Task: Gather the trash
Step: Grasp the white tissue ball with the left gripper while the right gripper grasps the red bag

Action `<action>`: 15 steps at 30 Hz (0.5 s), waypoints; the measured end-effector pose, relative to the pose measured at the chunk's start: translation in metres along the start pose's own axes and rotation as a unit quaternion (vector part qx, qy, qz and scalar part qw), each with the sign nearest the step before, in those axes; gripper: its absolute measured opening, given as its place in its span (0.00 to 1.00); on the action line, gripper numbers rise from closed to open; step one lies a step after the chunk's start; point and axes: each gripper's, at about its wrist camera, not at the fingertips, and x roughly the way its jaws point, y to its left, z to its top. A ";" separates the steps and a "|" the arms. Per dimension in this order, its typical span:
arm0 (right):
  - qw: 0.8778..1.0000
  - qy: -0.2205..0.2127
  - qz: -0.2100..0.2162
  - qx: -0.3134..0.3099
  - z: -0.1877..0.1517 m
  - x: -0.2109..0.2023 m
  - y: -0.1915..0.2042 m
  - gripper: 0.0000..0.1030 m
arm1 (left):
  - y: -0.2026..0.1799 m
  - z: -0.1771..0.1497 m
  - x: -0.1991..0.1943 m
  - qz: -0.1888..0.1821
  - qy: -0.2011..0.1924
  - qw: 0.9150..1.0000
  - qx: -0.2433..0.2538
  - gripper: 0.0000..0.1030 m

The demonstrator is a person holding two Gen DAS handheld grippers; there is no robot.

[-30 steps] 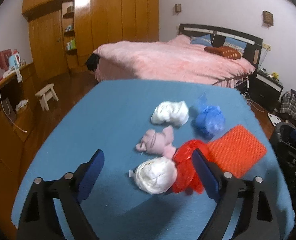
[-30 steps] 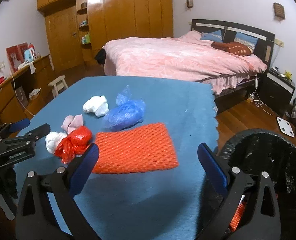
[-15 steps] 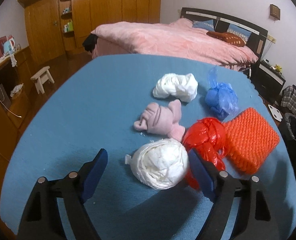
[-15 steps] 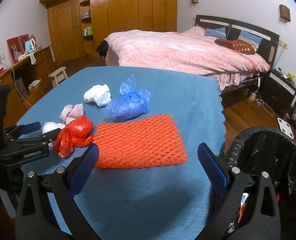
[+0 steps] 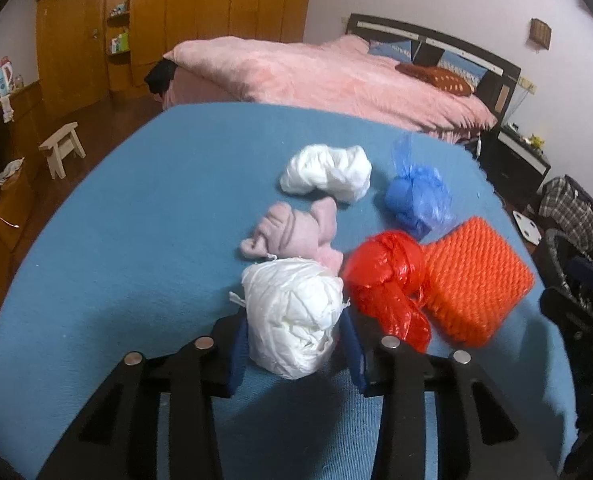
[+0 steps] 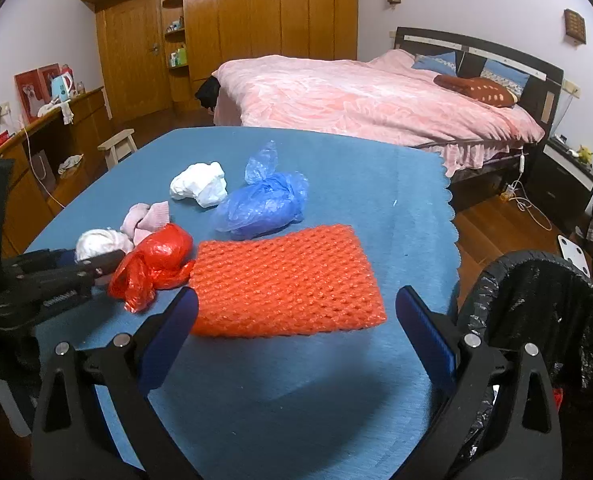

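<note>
A crumpled white plastic ball (image 5: 292,300) lies near the front of the blue table (image 5: 136,220). My left gripper (image 5: 293,318) is closing around it, and both blue pads touch its sides. From the right wrist view the same ball (image 6: 100,242) sits at the left gripper's tips (image 6: 96,264). A red bag (image 5: 384,276) lies just right of the ball, against an orange foam net (image 5: 472,276). My right gripper (image 6: 296,298) stands open over the near edge of the orange net (image 6: 284,280), holding nothing.
Further back lie a pink cloth (image 5: 292,232), another white bag (image 5: 328,174) and a blue bag (image 5: 420,196). A black-lined bin (image 6: 536,300) stands off the table's right edge. A pink bed (image 6: 356,96) is behind, with a wooden stool (image 6: 120,144) on the left.
My left gripper dipped toward the white ball and its jaws came in from wide apart to touch both sides. The right gripper stayed in place, still open.
</note>
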 end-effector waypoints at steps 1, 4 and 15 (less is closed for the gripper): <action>1.000 0.000 0.001 0.000 0.000 0.000 0.001 0.93 | 0.002 0.001 -0.004 0.000 -0.004 1.000 -0.001 0.39; 1.000 -0.002 0.007 -0.001 0.004 0.003 0.006 0.93 | 0.004 0.003 -0.012 0.005 -0.014 1.000 0.001 0.39; 0.999 -0.011 0.038 -0.004 0.024 0.022 0.043 0.93 | 0.030 0.008 -0.024 0.047 -0.034 0.998 -0.009 0.39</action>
